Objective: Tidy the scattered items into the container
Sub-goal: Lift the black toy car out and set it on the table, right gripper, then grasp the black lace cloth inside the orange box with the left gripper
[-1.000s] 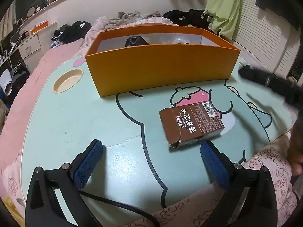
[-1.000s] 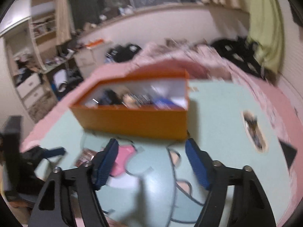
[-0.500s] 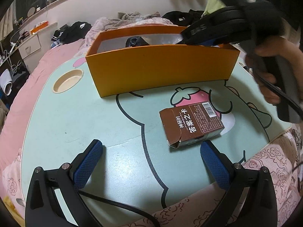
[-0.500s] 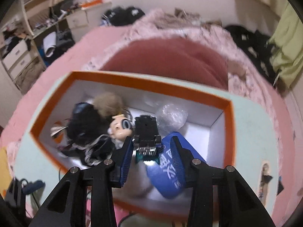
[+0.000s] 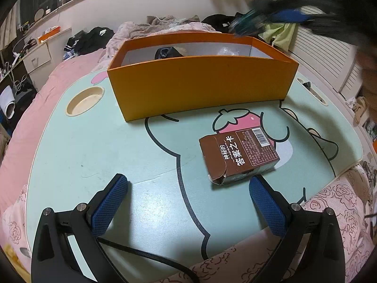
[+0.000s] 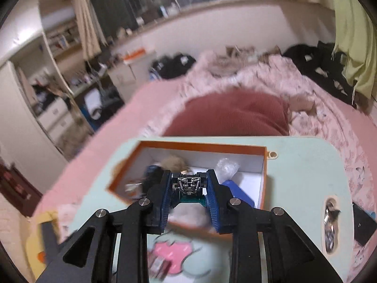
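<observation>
Right hand-held gripper [image 6: 189, 187] clenched on a small teal-and-black gadget [image 6: 188, 186] over the orange cardboard box [image 6: 264, 176]: best released low, clear of the walls.

From the left wrist view the orange box [image 5: 202, 87] shows only its near wall, which hides nearly all it holds. Above its right end the right gripper [image 5: 249, 21] is a dark smear, its grip unreadable there. From the right wrist view the box's near rim and the things left of the gripper [image 6: 189, 181] are blurred.
</observation>
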The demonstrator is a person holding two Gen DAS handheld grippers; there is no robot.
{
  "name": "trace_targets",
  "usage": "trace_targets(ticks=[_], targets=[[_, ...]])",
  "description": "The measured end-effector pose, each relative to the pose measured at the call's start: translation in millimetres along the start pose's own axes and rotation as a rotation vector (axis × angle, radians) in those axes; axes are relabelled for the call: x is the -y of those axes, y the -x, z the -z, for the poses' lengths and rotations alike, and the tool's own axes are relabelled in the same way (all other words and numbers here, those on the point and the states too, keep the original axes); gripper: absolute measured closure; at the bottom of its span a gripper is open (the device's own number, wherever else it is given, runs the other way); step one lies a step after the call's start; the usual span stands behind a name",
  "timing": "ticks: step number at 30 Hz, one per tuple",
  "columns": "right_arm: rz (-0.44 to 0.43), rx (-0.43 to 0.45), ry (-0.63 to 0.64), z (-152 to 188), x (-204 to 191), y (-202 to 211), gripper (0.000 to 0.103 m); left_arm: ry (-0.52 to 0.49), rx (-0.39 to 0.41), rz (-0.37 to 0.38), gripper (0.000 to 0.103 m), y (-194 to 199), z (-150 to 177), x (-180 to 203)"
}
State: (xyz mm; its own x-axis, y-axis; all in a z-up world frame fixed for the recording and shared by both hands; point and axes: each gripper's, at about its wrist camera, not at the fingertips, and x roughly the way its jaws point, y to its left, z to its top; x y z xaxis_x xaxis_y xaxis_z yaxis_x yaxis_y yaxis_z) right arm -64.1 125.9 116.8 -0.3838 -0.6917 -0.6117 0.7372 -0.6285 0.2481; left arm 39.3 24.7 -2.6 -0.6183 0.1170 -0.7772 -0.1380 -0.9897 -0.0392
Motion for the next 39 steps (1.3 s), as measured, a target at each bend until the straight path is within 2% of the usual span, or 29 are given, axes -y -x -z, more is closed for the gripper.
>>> trace_targets(ticks=[3,5,8,11,12,13,14,15,16,23,25,32,34,37,38,39], targets=[[-0.003,0.012,0.010,27.0,-5.1,19.9,0.075,0.000,0.000,0.000,0.000,-0.1,0.2,-0.5],[-0.004,-0.007,0.006,51.3,-6.2,18.0,0.075,0.000,0.000,0.000,0.000,-0.2,0.1,-0.7],[-0.020,-0.076,-0.024,81.7,-2.2,-5.6,0.075,-0.001,0.000,0.001,0.000,-0.4,0.3,-1.3],[0.046,-0.095,-0.008,98.2,2.3,-30.3,0.071,0.000,0.000,0.000,0.000,-0.5,0.1,-1.6],[0.057,-0.137,-0.021,101.5,4.4,-37.8,0.069,0.000,0.000,0.001,0.000,-0.2,-0.1,-2.0],[0.049,-0.161,-0.030,103.3,6.7,-40.1,0.065,-0.001,-0.001,0.000,0.000,-0.3,0.0,-2.2],[0.045,-0.149,-0.028,102.0,10.3,-36.7,0.059,-0.001,0.000,0.000,0.000,-0.3,-0.4,-2.5],[0.070,-0.142,-0.021,103.3,9.4,-31.4,0.034,0.000,0.000,0.000,0.000,-0.1,-0.6,-2.7],[0.109,-0.135,-0.006,107.0,7.5,-26.0,0.015,0.000,0.000,0.001,0.000,-0.2,-0.7,-3.0],[0.283,-0.170,0.159,134.0,-5.3,-22.6,0.008,0.001,0.000,0.000,0.000,0.1,-0.9,-4.6],[0.271,-0.183,0.174,135.3,-1.4,-28.2,0.001,0.001,0.000,-0.001,0.000,0.1,-1.0,-5.0],[0.267,-0.182,0.174,136.6,1.1,-26.7,0.001,0.015,-0.003,-0.001,0.000,1.2,-1.3,-10.6],[0.267,-0.181,0.174,136.3,1.1,-27.7,0.000,0.033,-0.002,0.024,0.000,2.0,-3.4,-15.3],[0.266,-0.181,0.174,136.9,2.2,-26.8,0.000,0.056,0.056,0.043,0.009,20.2,-12.8,-20.1],[0.266,-0.181,0.174,136.3,1.2,-27.4,0.000,0.054,0.085,0.043,0.015,28.7,-20.7,-21.9],[0.266,-0.181,0.175,137.0,2.0,-26.8,0.000,0.049,0.110,0.053,0.016,37.8,-32.2,-23.6]])
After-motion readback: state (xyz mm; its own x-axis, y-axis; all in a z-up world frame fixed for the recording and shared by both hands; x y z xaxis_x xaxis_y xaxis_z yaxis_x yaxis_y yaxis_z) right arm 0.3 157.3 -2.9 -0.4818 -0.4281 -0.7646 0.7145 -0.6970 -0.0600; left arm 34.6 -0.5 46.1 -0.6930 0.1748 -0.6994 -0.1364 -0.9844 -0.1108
